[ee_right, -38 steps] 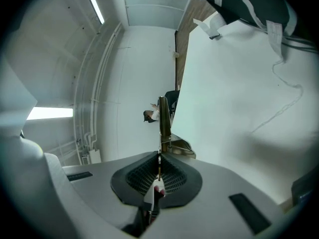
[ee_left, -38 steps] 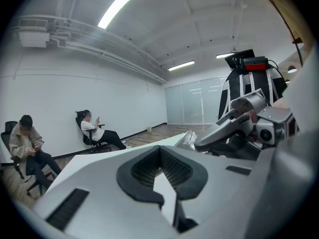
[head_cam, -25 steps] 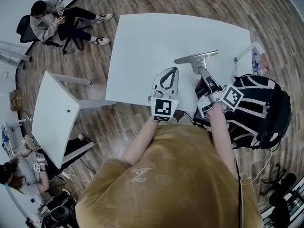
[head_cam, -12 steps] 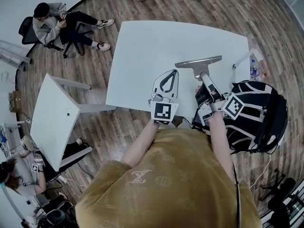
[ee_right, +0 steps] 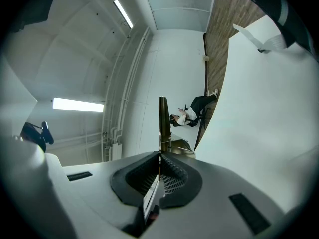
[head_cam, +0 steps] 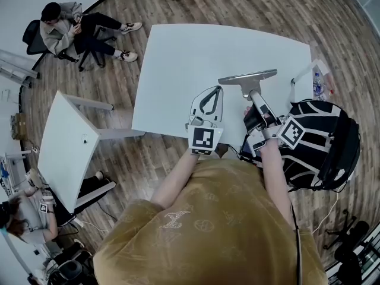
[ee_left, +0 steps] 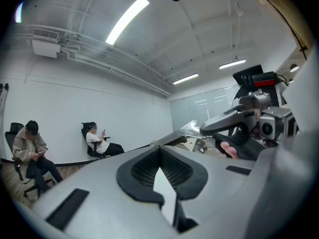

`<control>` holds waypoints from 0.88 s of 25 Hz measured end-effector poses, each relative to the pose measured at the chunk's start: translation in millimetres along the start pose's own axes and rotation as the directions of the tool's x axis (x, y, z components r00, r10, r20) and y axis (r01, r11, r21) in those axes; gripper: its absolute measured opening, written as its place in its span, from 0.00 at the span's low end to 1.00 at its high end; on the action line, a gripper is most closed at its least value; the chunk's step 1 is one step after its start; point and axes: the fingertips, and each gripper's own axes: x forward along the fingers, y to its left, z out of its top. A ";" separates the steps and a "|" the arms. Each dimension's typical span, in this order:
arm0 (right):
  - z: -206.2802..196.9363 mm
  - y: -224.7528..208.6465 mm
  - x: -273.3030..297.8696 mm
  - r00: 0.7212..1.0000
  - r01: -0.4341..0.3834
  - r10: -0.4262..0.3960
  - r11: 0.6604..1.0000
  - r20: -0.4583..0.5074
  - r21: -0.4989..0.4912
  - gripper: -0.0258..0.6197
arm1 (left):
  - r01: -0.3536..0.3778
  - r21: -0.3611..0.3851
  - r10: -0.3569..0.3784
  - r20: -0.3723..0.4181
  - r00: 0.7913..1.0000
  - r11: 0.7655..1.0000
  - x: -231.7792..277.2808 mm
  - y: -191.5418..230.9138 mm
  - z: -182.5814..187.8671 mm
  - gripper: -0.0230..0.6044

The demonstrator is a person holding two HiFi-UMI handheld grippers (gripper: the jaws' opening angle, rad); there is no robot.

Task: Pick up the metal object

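Head view: right tool [head_cam: 254, 95] clamped on the narrow stem of a flat, dull-grey, T-shaped metal object [head_cam: 247, 76]. Broad crossbar just ahead of the tool's tips, over the white desk [head_cam: 190, 52] and, by the look of it, clear of the surface. Left tool [head_cam: 218, 89] just beside the right one, tips together, nothing in them.

Left gripper view: left tool [ee_left: 160, 151] with its ribbed black pads met at the tips and nothing between. Right tool in sight off to its right, slightly ahead.

Right gripper view: right tool [ee_right: 159, 156] closed hard on the metal object [ee_right: 162, 118], met here edge-on. A thin dark strip running straight out from between the pads, with a shinier patch low beside it. Desk [ee_right: 259, 108] filling the side to the tool's right.

Step in hand, as judged: the lift, with the grasp already made. Best done with firm pressure on the stem, since the wide head well ahead of the tips is likely to lever downward. Raise straight and slowly, crossbar level, no twisting of the wrist. Leave the left tool where it is, apart from the plate. Thin, smooth metal: likely to slip if the clamp eases.
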 end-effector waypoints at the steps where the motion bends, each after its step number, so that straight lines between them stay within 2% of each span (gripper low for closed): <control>1: 0.2 -1.0 0.0 1.000 0.001 -0.001 1.000 0.002 0.002 0.05 | 0.001 -0.001 -0.001 0.000 1.000 1.000 0.4 -0.1 -0.2 0.05; 22: 1.2 -6.4 -0.7 1.000 0.003 -0.004 0.999 0.009 0.035 0.05 | 0.007 -0.010 -0.007 -0.019 1.000 1.000 3.8 -0.4 -6.7 0.05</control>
